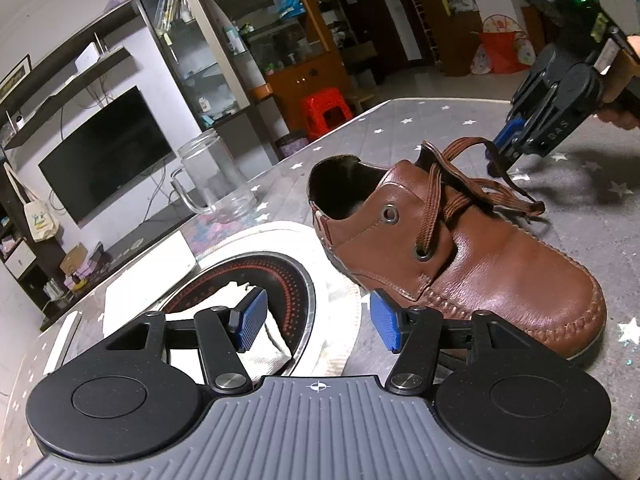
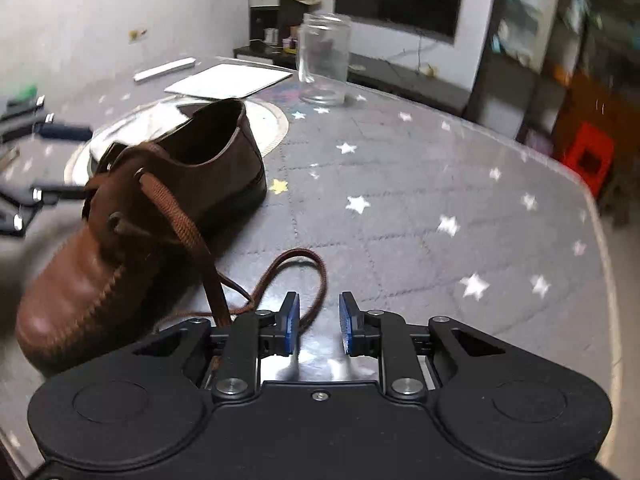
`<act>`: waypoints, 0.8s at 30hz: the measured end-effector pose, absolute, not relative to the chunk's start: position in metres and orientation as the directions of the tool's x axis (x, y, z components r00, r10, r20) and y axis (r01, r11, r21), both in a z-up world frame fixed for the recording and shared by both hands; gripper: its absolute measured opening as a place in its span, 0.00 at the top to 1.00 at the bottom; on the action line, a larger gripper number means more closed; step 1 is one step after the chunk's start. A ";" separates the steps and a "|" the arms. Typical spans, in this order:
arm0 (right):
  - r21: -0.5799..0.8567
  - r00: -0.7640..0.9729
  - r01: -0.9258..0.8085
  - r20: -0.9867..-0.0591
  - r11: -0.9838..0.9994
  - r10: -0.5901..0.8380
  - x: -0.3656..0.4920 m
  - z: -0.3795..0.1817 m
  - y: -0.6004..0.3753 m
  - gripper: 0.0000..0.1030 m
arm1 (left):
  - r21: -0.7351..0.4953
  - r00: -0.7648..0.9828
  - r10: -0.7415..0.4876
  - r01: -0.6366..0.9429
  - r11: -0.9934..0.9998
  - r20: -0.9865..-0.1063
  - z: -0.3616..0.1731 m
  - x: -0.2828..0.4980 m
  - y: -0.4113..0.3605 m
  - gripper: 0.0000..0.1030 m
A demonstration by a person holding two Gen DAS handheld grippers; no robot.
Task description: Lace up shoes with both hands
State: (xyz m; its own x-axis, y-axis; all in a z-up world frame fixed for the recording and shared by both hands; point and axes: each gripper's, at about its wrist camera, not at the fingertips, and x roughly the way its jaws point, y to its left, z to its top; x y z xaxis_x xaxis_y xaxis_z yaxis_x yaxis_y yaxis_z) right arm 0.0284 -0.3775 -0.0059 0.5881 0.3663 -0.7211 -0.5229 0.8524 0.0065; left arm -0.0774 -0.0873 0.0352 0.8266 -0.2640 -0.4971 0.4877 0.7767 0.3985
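A brown leather shoe (image 1: 480, 264) (image 2: 120, 240) stands on the grey star-patterned table (image 2: 440, 180), its toe towards the right gripper. A brown flat lace (image 1: 440, 184) (image 2: 188, 232) is threaded through its lower eyelets, and the ends trail onto the table. My left gripper (image 1: 318, 322) is open and holds nothing, low beside the shoe's left flank. My right gripper (image 2: 320, 322) (image 1: 496, 156) is open just past the toe side. One lace strand runs taut up against its left finger, and a lace loop lies between the pads, ungripped.
A clear glass jar (image 1: 216, 176) (image 2: 324, 56) stands behind the shoe. A round recessed hob (image 1: 280, 280) holding a white cloth (image 1: 264, 344) lies by the heel. A white sheet (image 2: 228, 80) and dark-handled tools (image 2: 40, 132) are at the far left. The table edge curves at the right.
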 end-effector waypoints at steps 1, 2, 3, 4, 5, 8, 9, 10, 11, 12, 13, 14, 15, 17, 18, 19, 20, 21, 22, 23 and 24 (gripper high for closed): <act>0.016 0.585 -0.515 -0.724 0.857 0.365 0.029 -0.006 -0.378 0.78 | 0.398 0.827 -0.264 0.487 0.777 -0.496 0.035 -0.078 -0.087 0.43; 0.032 0.579 -0.505 -0.729 0.863 0.366 0.030 -0.008 -0.378 0.78 | 0.398 0.828 -0.264 0.486 0.778 -0.495 0.035 -0.078 -0.087 0.43; 0.046 0.573 -0.496 -0.733 0.867 0.367 0.032 -0.009 -0.379 0.78 | 0.398 0.828 -0.264 0.485 0.779 -0.494 0.035 -0.078 -0.086 0.43; 0.056 0.568 -0.489 -0.737 0.871 0.366 0.033 -0.010 -0.379 0.78 | 0.398 0.829 -0.263 0.484 0.779 -0.493 0.036 -0.078 -0.085 0.43; 0.062 0.563 -0.483 -0.742 0.874 0.363 0.035 -0.012 -0.379 0.79 | 0.398 0.831 -0.262 0.481 0.781 -0.491 0.036 -0.079 -0.084 0.43; 0.020 0.567 -0.486 -0.753 0.874 0.333 0.037 -0.016 -0.374 0.92 | 0.398 0.834 -0.263 0.478 0.783 -0.485 0.038 -0.080 -0.083 0.43; -0.011 0.572 -0.500 -0.754 0.866 0.322 0.036 -0.017 -0.370 0.98 | 0.398 0.835 -0.265 0.479 0.782 -0.482 0.039 -0.081 -0.083 0.43; -0.043 0.580 -0.514 -0.753 0.856 0.311 0.033 -0.018 -0.366 0.98 | 0.400 0.835 -0.270 0.482 0.779 -0.480 0.040 -0.082 -0.083 0.43; -0.084 0.593 -0.526 -0.749 0.847 0.294 0.029 -0.018 -0.362 0.98 | 0.407 0.835 -0.279 0.490 0.771 -0.475 0.042 -0.083 -0.084 0.43; -0.120 0.606 -0.533 -0.745 0.837 0.279 0.027 -0.018 -0.359 0.98 | 0.414 0.834 -0.291 0.498 0.762 -0.469 0.045 -0.085 -0.086 0.43; -0.183 0.633 -0.547 -0.729 0.817 0.260 0.019 -0.017 -0.354 0.98 | 0.424 0.832 -0.307 0.511 0.748 -0.462 0.048 -0.087 -0.089 0.43; -0.274 0.674 -0.561 -0.699 0.782 0.239 0.007 -0.014 -0.348 0.98 | 0.433 0.830 -0.323 0.523 0.734 -0.455 0.052 -0.090 -0.092 0.43; -0.321 0.695 -0.565 -0.682 0.760 0.229 0.001 -0.012 -0.344 0.98 | 0.442 0.827 -0.338 0.534 0.720 -0.448 0.054 -0.091 -0.094 0.43; -0.465 0.763 -0.561 -0.612 0.685 0.210 -0.022 -0.003 -0.334 0.98 | 0.465 0.818 -0.376 0.562 0.684 -0.436 0.060 -0.095 -0.102 0.43; -0.506 0.779 -0.558 -0.592 0.657 0.206 -0.028 0.000 -0.331 0.98 | 0.481 0.809 -0.403 0.581 0.656 -0.428 0.064 -0.097 -0.108 0.43; -0.542 0.791 -0.559 -0.576 0.627 0.207 -0.036 0.003 -0.328 0.98 | 0.494 0.800 -0.428 0.598 0.631 -0.422 0.066 -0.099 -0.113 0.43; -0.587 0.804 -0.561 -0.554 0.584 0.215 -0.047 0.009 -0.325 0.98 | 0.508 0.789 -0.452 0.614 0.604 -0.416 0.069 -0.101 -0.119 0.43; -0.619 0.812 -0.562 -0.539 0.549 0.224 -0.056 0.013 -0.321 0.98 | 0.522 0.778 -0.476 0.628 0.577 -0.410 0.071 -0.104 -0.126 0.43; -0.647 0.817 -0.564 -0.526 0.513 0.236 -0.065 0.017 -0.319 0.98 | 0.539 0.766 -0.502 0.641 0.546 -0.402 0.073 -0.106 -0.133 0.43; -0.684 0.824 -0.563 -0.508 0.464 0.251 -0.076 0.022 -0.315 0.98 | 0.556 0.753 -0.526 0.652 0.515 -0.396 0.075 -0.109 -0.139 0.43; -0.706 0.827 -0.562 -0.498 0.431 0.261 -0.084 0.025 -0.312 0.98 | 0.572 0.739 -0.548 0.662 0.484 -0.392 0.076 -0.111 -0.145 0.43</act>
